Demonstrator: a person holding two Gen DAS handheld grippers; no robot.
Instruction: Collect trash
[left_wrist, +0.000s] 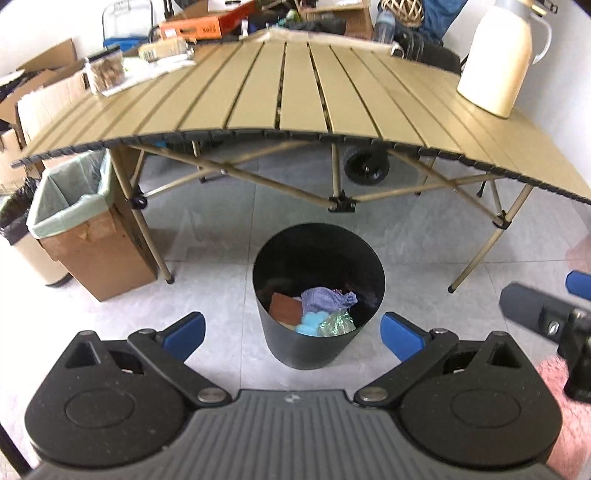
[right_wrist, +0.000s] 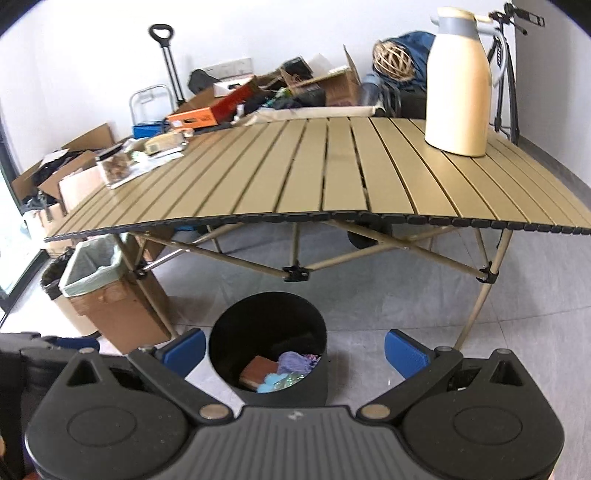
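Your left tongs (left_wrist: 293, 334) are spread wide apart with nothing between the 2 blue pads, and your right tongs (right_wrist: 294, 352) are just as wide and bare. Both point down at the black bin (left_wrist: 317, 291) standing on the grey tile floor (left_wrist: 207, 251), at 12 o'clock from each pair. The trash (left_wrist: 321, 310) lies in the bin's bottom: a brown piece, a purple wad, something light blue and a shiny crumpled wrapper. Beyond the bin stands the slatted tabletop (left_wrist: 258, 96), with a cream jug (left_wrist: 498, 62) at 2 o'clock. A lined cardboard box (left_wrist: 85, 229) sits on the floor at 10 o'clock.
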